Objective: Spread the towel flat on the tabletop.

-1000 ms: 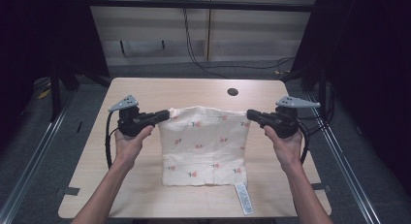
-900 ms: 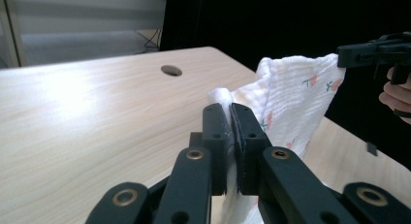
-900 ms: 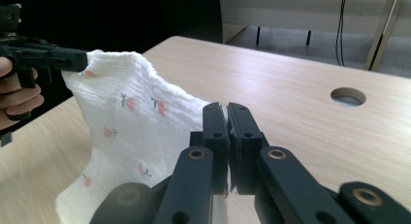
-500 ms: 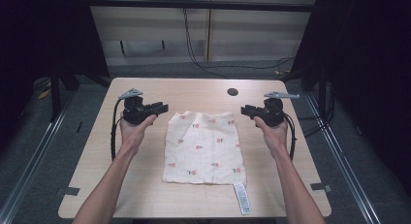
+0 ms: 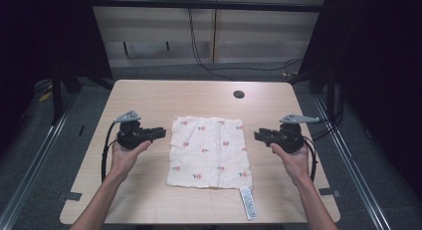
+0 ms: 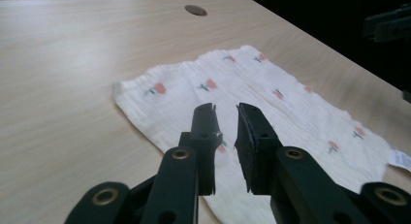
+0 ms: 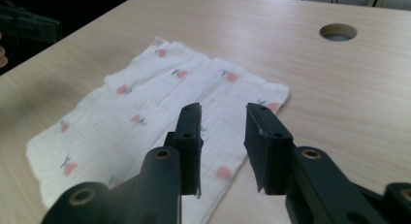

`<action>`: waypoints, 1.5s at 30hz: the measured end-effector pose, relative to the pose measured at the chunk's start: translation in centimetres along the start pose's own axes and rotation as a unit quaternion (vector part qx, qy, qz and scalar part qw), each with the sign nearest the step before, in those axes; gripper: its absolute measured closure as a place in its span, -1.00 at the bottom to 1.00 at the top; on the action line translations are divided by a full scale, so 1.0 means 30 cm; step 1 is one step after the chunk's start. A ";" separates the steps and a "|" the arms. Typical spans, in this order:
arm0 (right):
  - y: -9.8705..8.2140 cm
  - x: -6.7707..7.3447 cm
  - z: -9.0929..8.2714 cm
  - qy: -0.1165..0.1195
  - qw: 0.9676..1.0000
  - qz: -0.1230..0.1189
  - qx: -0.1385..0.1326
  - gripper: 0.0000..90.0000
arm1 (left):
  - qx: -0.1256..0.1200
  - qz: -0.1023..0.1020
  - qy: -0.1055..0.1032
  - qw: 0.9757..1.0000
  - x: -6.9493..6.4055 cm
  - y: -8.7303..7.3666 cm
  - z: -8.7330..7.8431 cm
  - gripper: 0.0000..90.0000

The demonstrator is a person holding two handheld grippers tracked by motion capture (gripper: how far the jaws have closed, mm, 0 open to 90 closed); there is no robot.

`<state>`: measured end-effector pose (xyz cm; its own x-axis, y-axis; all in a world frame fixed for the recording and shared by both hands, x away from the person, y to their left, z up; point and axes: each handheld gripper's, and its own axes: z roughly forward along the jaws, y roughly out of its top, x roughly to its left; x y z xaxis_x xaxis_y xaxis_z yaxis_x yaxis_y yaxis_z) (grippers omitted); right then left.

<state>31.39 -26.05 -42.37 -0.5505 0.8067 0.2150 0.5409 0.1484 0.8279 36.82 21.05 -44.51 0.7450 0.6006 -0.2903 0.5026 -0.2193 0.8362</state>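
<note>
Two forearms are seen entering from the six o'clock edge of the high view, each hand wrapped around a black gripper. At about eight o'clock from the table's middle the left gripper (image 5: 160,133) is held just off the cloth's left edge, its tips aimed toward three o'clock. In the left gripper view its jaws are parted by a narrow gap with nothing between them, having just been closing. At about four o'clock the right gripper (image 5: 258,136) is held just beside the cloth's right edge, pointed toward nine o'clock. Its jaws are spread wider, nothing is pinched, and they have just been opening.

Between both grippers a white cloth (image 5: 209,150) printed with small red flowers is laid flat on the wooden table (image 5: 149,98), released by both. A white label (image 5: 248,203) is seen trailing from its near right corner. Farther off, toward one o'clock, a round hole (image 5: 239,94) is cut in the tabletop.
</note>
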 end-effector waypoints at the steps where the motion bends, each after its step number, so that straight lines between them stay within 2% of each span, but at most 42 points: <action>1: -0.008 0.016 -0.004 0.006 1.000 -0.002 0.004 0.41 | 0.005 0.004 -0.004 1.000 -0.012 -0.016 -0.001 0.74; 4: -0.033 0.068 -0.003 0.022 1.000 -0.007 0.008 0.33 | 0.030 0.016 -0.004 0.999 -0.034 -0.047 0.012 0.71; 7: -0.061 0.110 0.029 0.049 0.998 -0.010 0.025 0.31 | 0.040 0.013 -0.011 0.999 -0.039 -0.059 0.026 0.64; 8: -0.069 0.120 0.043 0.060 0.998 -0.011 0.035 0.31 | 0.052 0.009 -0.011 0.999 -0.043 -0.066 0.040 0.63; 9: -0.081 0.140 0.066 0.064 0.996 -0.023 0.049 0.31 | 0.058 0.012 -0.011 0.998 -0.045 -0.071 0.049 0.64; 10: -0.088 0.152 0.077 0.065 0.996 -0.024 0.056 0.31 | 0.062 0.009 -0.014 0.998 -0.046 -0.080 0.063 0.65; 14: -0.100 0.193 0.146 0.084 0.993 -0.036 0.076 0.33 | 0.087 0.025 -0.009 0.996 -0.037 -0.077 0.109 0.69; 15: -0.098 0.205 0.167 0.086 0.992 -0.041 0.083 0.33 | 0.094 0.029 -0.002 0.995 -0.031 -0.072 0.123 0.69; 16: -0.095 0.215 0.186 0.085 0.991 -0.046 0.089 0.34 | 0.092 0.027 0.006 0.995 -0.024 -0.070 0.136 0.68; 17: -0.092 0.226 0.206 0.087 0.990 -0.054 0.097 0.34 | 0.088 0.019 0.001 0.996 -0.015 -0.070 0.148 0.68; 19: -0.087 0.241 0.242 0.088 0.988 -0.063 0.106 0.32 | 0.091 0.017 0.000 0.996 -0.008 -0.076 0.170 0.67; 22: -0.090 0.243 0.286 0.095 0.989 -0.047 0.107 0.26 | 0.115 0.027 -0.001 0.993 -0.016 -0.091 0.197 0.66; 24: -0.102 0.245 0.319 0.092 0.989 -0.041 0.112 0.23 | 0.122 0.025 -0.003 0.992 -0.019 -0.104 0.209 0.68; 26: -0.112 0.250 0.337 0.091 0.988 -0.043 0.113 0.21 | 0.137 0.041 0.004 0.990 -0.024 -0.116 0.222 0.70; 28: -0.121 0.254 0.348 0.090 0.988 -0.043 0.114 0.21 | 0.133 0.035 0.006 0.990 -0.020 -0.120 0.219 0.77; 32: -0.130 0.259 0.357 0.090 0.988 -0.050 0.111 0.27 | 0.138 0.049 0.009 0.989 -0.024 -0.124 0.212 0.93; 34: -0.134 0.263 0.363 0.092 0.988 -0.052 0.117 0.31 | 0.141 0.054 0.005 0.989 -0.027 -0.127 0.207 0.96; 35: -0.140 0.267 0.368 0.090 0.987 -0.056 0.124 0.35 | 0.138 0.050 0.005 0.989 -0.029 -0.130 0.206 0.97; 36: -0.150 0.272 0.374 0.084 0.985 -0.061 0.138 0.39 | 0.140 0.048 0.003 0.989 -0.028 -0.131 0.202 0.97; 37: -0.160 0.274 0.374 0.083 0.986 -0.068 0.127 0.41 | 0.141 0.046 0.004 0.989 -0.029 -0.132 0.198 0.97; 39: -0.160 0.269 0.367 0.088 0.986 -0.055 0.133 0.55 | 0.140 0.043 0.001 0.989 -0.031 -0.136 0.193 0.97; 41: -0.162 0.269 0.363 0.084 0.986 -0.059 0.134 0.66 | 0.143 0.040 -0.005 0.989 -0.032 -0.138 0.187 0.92; 45: -0.170 0.279 0.352 0.070 0.986 -0.073 0.135 0.89 | 0.151 0.050 -0.012 0.987 -0.048 -0.144 0.175 0.89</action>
<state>30.75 -14.01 -50.27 -0.7069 0.6817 0.1886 0.5888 0.4193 0.6910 35.87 17.09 -50.16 0.8057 0.5468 -0.2277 0.5318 -0.4984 0.6847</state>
